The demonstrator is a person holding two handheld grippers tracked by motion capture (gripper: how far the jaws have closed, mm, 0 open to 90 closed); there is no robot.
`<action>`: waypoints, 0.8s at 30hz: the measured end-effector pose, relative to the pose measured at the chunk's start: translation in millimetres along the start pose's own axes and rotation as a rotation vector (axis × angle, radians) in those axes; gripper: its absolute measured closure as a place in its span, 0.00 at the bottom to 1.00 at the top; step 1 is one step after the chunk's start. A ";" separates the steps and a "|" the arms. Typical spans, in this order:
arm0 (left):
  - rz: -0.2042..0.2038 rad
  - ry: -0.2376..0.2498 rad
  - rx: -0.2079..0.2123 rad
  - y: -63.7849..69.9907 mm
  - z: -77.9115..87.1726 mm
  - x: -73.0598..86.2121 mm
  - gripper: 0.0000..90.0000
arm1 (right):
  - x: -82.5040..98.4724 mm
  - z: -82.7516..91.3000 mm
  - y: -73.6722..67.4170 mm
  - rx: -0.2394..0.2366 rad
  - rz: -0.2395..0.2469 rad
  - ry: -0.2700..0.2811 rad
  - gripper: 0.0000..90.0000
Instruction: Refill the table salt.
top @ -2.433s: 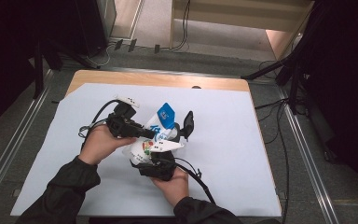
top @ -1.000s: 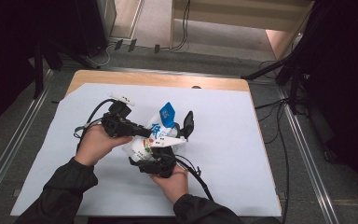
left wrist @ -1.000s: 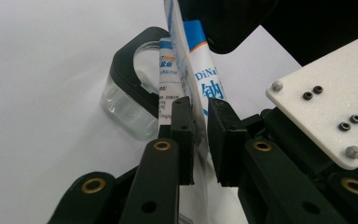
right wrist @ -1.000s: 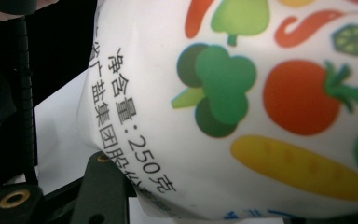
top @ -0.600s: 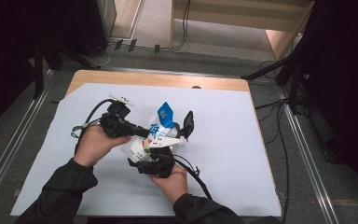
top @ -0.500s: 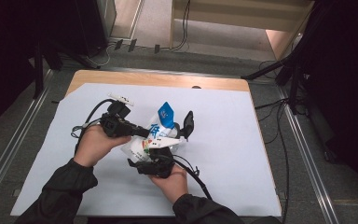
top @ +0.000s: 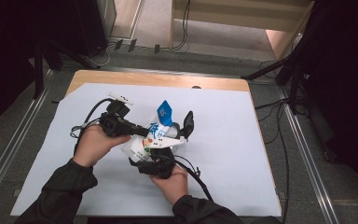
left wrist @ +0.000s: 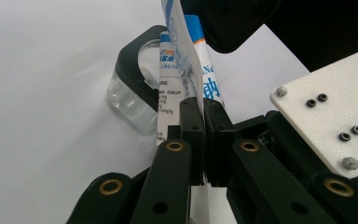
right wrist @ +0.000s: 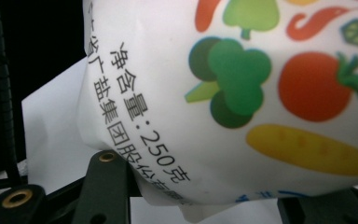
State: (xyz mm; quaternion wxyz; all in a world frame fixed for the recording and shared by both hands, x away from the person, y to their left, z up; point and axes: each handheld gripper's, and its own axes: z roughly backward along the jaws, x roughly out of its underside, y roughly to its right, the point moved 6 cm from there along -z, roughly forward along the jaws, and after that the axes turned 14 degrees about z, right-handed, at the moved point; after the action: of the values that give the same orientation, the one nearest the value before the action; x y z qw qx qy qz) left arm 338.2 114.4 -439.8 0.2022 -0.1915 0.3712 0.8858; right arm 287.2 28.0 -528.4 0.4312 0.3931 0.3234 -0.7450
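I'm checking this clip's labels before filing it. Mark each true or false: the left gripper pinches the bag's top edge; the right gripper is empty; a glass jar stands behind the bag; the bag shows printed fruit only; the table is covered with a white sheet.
1. The left gripper pinches the bag at its thin edge. True.
2. The right gripper is empty. False: its jaws hold the bag's bulging body.
3. A glass jar stands behind the bag. True.
4. The bag shows printed fruit only. False: it shows vegetables, such as broccoli and a tomato.
5. A white sheet covers the table. True.
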 end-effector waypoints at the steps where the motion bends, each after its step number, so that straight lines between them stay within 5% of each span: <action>1: 0.000 0.000 0.000 0.0 0.0 0.0 0.99 | -0.2 0.1 -0.1 -0.003 -0.005 0.002 0.59; 24: -0.003 0.024 0.014 2.2 -6.6 -1.2 0.98 | -2.2 -2.3 -0.3 -0.069 -0.033 0.010 0.58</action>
State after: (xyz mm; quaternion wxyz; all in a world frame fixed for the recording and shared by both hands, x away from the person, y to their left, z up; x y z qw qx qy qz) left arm 339.3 107.8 -442.2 0.2004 -0.2012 0.3796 0.8805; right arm 288.3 30.9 -527.5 0.4305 0.3760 0.3577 -0.7385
